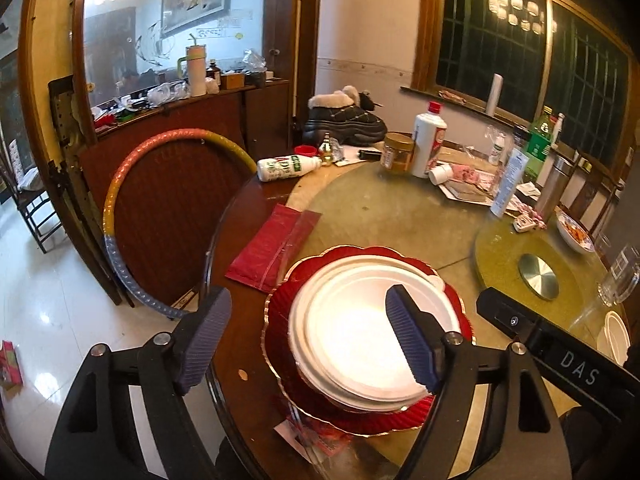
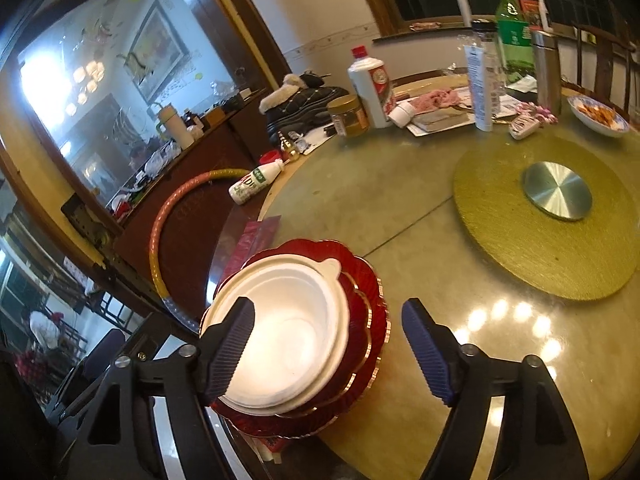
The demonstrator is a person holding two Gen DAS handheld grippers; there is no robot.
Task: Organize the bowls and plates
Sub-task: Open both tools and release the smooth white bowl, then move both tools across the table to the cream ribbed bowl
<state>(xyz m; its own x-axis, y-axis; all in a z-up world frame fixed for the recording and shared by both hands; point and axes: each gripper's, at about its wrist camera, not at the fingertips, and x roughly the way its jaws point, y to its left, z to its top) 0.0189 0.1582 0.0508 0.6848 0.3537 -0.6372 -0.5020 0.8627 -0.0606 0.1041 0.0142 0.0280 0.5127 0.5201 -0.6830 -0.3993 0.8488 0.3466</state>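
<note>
A stack of white bowls (image 1: 352, 344) sits on several red scalloped plates with gold rims (image 1: 278, 312) at the near edge of the round table (image 1: 380, 216). My left gripper (image 1: 308, 340) hovers over this stack, open. One of its fingers (image 1: 412, 340) is above the top bowl and the other hangs past the table's edge, with nothing gripped. In the right wrist view the same white bowls (image 2: 292, 320) and red plates (image 2: 360, 320) lie low and left. The right gripper (image 2: 330, 354) is open beside them, its left finger (image 2: 232, 352) in front of the bowl's rim and its right one over bare table.
A green turntable disc with a metal hub (image 2: 556, 190) lies to the right. Bottles, a jar (image 2: 348, 116), papers and a blue-patterned dish of food (image 2: 596, 114) crowd the far side. A small white bowl (image 1: 616, 336) and a glass (image 1: 618, 280) stand right. A red packet (image 1: 272, 248) lies left.
</note>
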